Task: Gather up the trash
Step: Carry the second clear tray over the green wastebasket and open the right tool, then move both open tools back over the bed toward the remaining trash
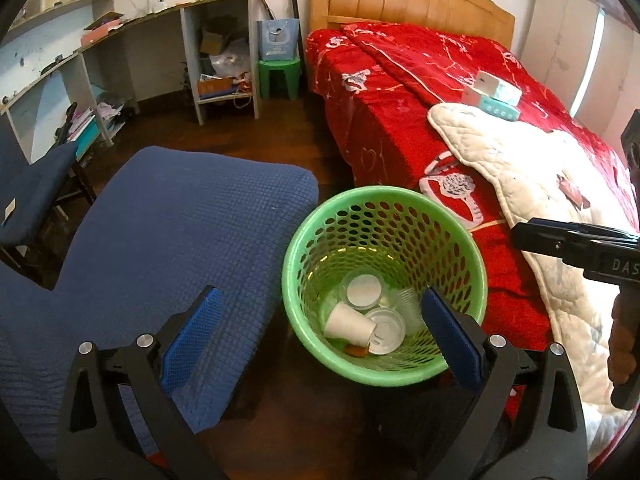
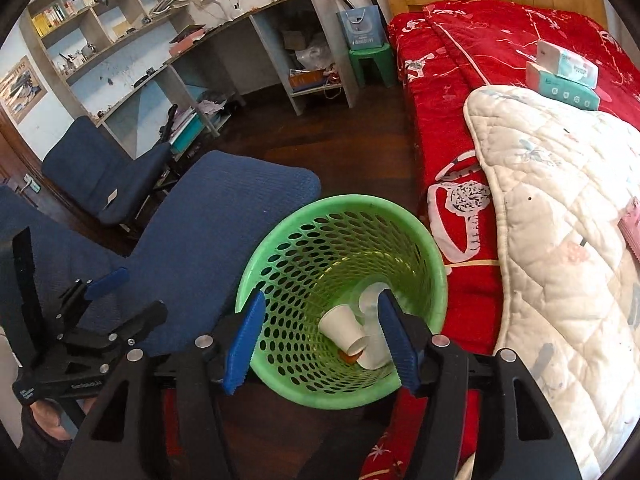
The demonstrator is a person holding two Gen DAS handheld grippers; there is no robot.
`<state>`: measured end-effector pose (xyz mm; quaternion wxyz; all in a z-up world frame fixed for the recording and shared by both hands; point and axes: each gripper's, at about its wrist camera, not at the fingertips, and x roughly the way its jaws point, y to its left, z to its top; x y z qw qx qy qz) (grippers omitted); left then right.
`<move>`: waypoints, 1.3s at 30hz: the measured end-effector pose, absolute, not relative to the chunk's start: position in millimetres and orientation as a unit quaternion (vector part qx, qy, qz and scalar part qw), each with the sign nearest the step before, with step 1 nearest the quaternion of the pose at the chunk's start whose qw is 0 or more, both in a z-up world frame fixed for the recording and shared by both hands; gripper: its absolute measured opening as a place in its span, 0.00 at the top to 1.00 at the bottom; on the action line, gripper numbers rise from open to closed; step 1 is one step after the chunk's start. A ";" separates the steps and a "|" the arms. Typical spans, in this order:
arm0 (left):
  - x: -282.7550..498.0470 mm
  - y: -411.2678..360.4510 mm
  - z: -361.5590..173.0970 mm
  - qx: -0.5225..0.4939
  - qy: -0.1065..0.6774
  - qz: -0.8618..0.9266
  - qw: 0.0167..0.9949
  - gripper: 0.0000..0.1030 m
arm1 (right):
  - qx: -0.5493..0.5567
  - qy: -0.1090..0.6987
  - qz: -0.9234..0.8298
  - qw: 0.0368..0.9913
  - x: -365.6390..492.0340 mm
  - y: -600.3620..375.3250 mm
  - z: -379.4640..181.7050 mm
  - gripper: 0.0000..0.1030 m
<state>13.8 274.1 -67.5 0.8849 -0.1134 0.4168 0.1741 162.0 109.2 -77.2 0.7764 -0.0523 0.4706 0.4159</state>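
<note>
A green perforated waste basket point(image 1: 384, 194) point(image 2: 340, 202) stands on the floor between a blue chair and the bed. Inside lie a white paper cup point(image 1: 346, 322) point(image 2: 344, 326), round white lids point(image 1: 386, 332), a clear plastic cup point(image 1: 404, 300) and an orange scrap point(image 1: 354, 350). My left gripper point(image 1: 322, 336) is wide open and holds nothing, its right pad over the basket's near rim. My right gripper point(image 2: 320, 342) hangs over the basket mouth with its jaws apart. A blurred pale piece point(image 2: 370, 298) shows just inside its right finger, apparently loose.
A blue padded chair seat point(image 1: 160, 240) lies left of the basket and a second blue chair point(image 2: 100, 176) further left. The bed with a red quilt point(image 1: 400, 92) and a white quilted blanket point(image 2: 560, 240) is on the right, with tissue packs point(image 2: 564, 72) on it. Desk shelves point(image 2: 180, 60) line the back wall.
</note>
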 end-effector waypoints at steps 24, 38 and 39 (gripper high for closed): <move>70.6 187.1 -48.1 -0.073 0.413 0.105 0.902 0.05 | -0.036 0.436 0.263 0.860 186.6 -87.4 -53.6 0.28; 114.6 128.3 -42.3 -0.067 0.423 0.039 0.903 0.06 | 0.021 0.451 0.142 0.881 230.5 -221.6 -77.7 0.28; 116.6 125.2 -43.0 -0.067 0.425 0.036 0.902 0.06 | 0.025 0.454 0.137 0.880 234.7 -227.9 -81.0 0.28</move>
